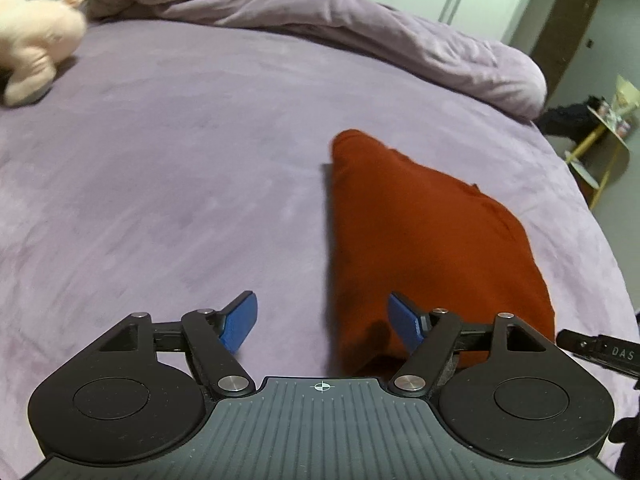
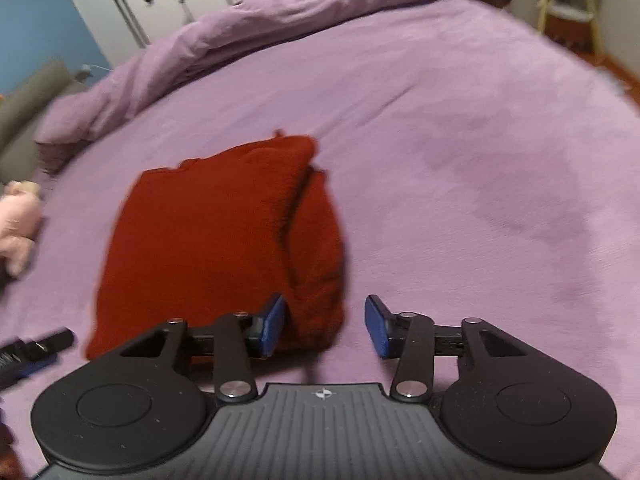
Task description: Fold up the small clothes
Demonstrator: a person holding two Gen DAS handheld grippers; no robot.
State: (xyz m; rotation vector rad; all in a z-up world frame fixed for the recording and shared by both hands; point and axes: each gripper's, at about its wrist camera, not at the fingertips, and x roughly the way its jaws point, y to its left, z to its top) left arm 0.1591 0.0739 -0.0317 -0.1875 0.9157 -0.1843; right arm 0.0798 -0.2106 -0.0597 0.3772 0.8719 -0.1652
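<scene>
Left gripper (image 1: pixel 322 322) hanging wide open, gripping nothing; right gripper (image 2: pixel 325 330) partly open, also empty. Folded red garment (image 2: pixel 224 240) lying flat on purple bedspread (image 1: pixel 160 180), just beyond both; pink plush toy (image 1: pixel 34 44) sitting farther off

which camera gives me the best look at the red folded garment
The right wrist view: the red folded garment lies nearly whole there, its layered right edge visible. In the left wrist view it sits off to the right, its near end hidden behind the left gripper.

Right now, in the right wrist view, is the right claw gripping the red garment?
No, the right claw is open, with nothing clamped between its blue pads, and the folded red garment lies on the purple bedspread.
</scene>
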